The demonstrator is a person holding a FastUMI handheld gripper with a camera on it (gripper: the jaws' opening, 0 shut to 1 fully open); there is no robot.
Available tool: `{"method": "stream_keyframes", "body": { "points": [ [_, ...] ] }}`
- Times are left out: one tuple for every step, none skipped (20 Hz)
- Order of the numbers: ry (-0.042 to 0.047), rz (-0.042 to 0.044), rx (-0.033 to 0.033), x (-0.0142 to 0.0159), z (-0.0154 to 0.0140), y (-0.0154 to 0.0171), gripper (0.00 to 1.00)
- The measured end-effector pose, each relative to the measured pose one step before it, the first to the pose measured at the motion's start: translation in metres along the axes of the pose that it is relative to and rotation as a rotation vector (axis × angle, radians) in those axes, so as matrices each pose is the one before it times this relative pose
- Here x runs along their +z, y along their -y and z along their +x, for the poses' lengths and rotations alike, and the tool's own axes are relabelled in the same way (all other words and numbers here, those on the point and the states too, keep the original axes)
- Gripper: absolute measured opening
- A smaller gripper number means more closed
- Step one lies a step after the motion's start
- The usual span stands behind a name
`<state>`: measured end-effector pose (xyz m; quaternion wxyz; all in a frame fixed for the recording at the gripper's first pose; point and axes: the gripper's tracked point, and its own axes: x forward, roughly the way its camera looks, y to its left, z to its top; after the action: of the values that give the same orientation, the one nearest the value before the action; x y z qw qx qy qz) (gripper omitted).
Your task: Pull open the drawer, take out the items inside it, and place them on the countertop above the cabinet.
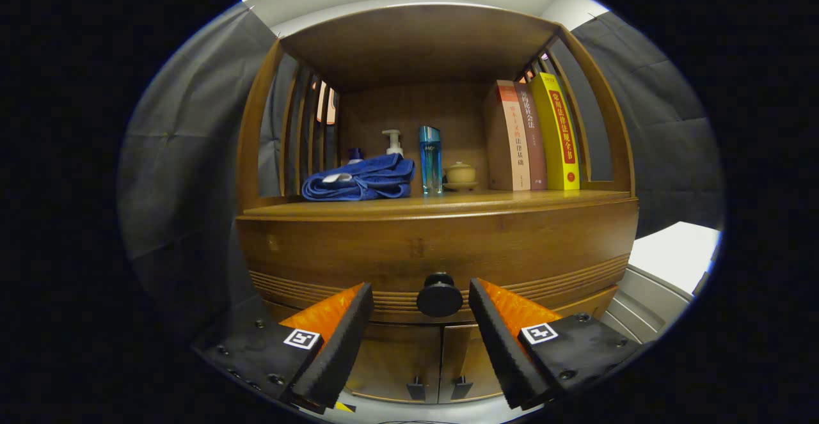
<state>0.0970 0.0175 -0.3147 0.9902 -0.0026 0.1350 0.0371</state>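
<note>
A wooden cabinet faces me, its drawer front [397,251] closed, with a round dark knob [439,295] at the lower middle. My gripper [421,296] is open, and the knob sits between the two fingertips without either touching it. The countertop [512,203] runs just above the drawer, forming the floor of an open shelf niche. The drawer's contents are hidden.
On the countertop lie a folded blue towel [359,180], a pump bottle [392,142], a blue bottle [430,159], a small lidded pot [460,174] and three upright books [534,136]. Two lower cabinet doors [441,360] sit under the drawer. A white surface [675,254] stands to the right.
</note>
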Motion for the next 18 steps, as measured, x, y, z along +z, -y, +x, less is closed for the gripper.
{"method": "stream_keyframes", "body": {
  "points": [
    [-0.00246, -0.01354, -0.00375, -0.00419, 0.00498, 0.00161, 0.99],
    [0.00283, -0.0092, -0.00197, -0.00098, 0.00498, -0.00009, 0.99],
    [-0.00318, -0.00683, -0.0006, -0.00225, 0.00283, 0.00018, 0.99],
    [-0.00581, -0.00643, -0.00495, -0.00214, 0.00379, 0.00089, 0.98],
    [-0.00607, -0.00357, -0.00467, -0.00207, 0.00281, 0.00128, 0.98],
    [-0.00409, -0.00231, -0.00349, -0.00189, 0.00061, 0.00034, 0.98],
    [0.00054, -0.0039, -0.00732, 0.00021, 0.0029, 0.00191, 0.98],
    [0.0011, -0.00577, -0.01114, -0.00012, 0.00302, 0.00307, 0.98],
    [0.00769, -0.00831, -0.02605, 0.00105, 0.00138, 0.00658, 0.98],
    [-0.00488, 0.00049, -0.00763, -0.00104, -0.00154, 0.00112, 0.93],
    [0.00006, -0.00674, -0.00055, -0.00036, 0.00081, -0.00068, 0.88],
    [0.00124, -0.00607, -0.00033, 0.00014, 0.00047, 0.00122, 0.82],
    [-0.00152, -0.00015, 0.00412, -0.00074, 0.0, -0.00071, 0.77],
    [0.00047, 0.00385, -0.00362, 0.0006, -0.00056, -0.00095, 0.72],
    [-0.00519, -0.00765, 0.00154, 0.00022, 0.00202, 0.00062, 0.67],
    [0.00446, -0.00589, 0.00344, 0.001, 0.00122, -0.00045, 0.62],
    [-0.0049, 0.00151, 0.00323, -0.00102, 0.00042, -0.00036, 0.57],
    [0.00491, 0.00305, 0.00562, 0.00146, 0.00252, 0.00027, 0.51]
  ]
}}
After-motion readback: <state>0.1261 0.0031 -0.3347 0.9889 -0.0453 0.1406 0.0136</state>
